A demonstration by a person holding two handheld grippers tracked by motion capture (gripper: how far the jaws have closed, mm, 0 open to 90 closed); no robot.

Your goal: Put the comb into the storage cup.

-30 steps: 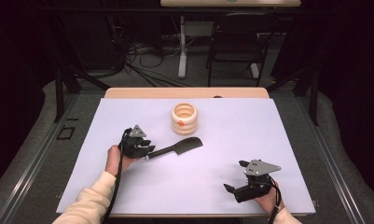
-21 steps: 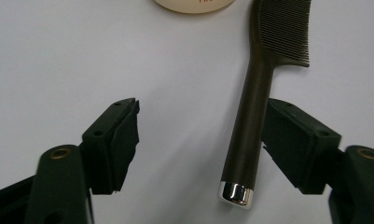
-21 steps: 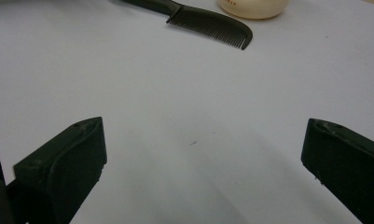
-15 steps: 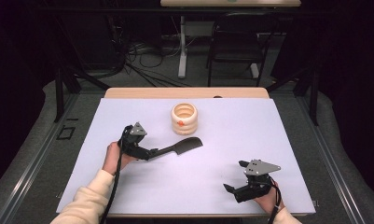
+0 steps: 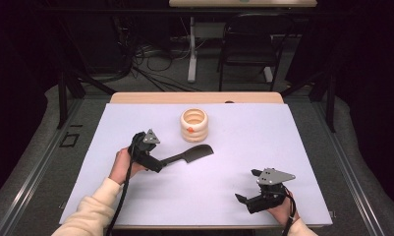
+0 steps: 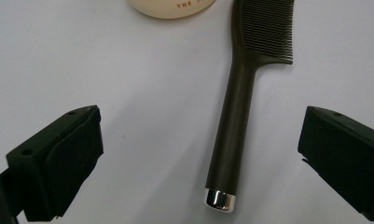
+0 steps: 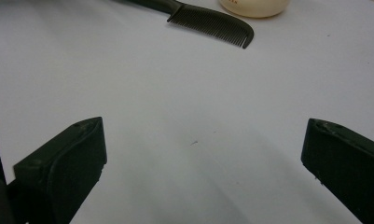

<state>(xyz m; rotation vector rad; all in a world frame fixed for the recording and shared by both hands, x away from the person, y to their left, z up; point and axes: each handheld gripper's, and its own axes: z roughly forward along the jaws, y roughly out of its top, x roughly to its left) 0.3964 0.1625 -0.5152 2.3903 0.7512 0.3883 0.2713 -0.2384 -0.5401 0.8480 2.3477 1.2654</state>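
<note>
A black comb point(image 5: 189, 156) with a long handle and a silver end cap lies flat on the white table point(image 5: 243, 142), teeth end toward a cream ribbed cup point(image 5: 193, 125). My left gripper point(image 5: 155, 164) sits at the handle's end. Its jaws have just been opening and now stand wide. In the left gripper view the comb's handle point(image 6: 233, 121) lies between them, touching neither pad, with the left gripper point(image 6: 198, 126) open around it. My right gripper point(image 5: 246, 201) rests open near the front right edge. In the right gripper view it point(image 7: 203, 140) holds nothing, and the comb point(image 7: 208, 21) lies farther off.
The cream cup point(image 6: 173, 7) stands just beyond the comb's teeth, near the table's middle back. A wooden strip point(image 5: 194, 97) borders the far edge. Beyond the table are a chair point(image 5: 248, 44), cables and dark floor.
The left gripper's jaws have opened off the comb's handle, and the comb stays lying on the table in the same spot. The right gripper has not moved.
</note>
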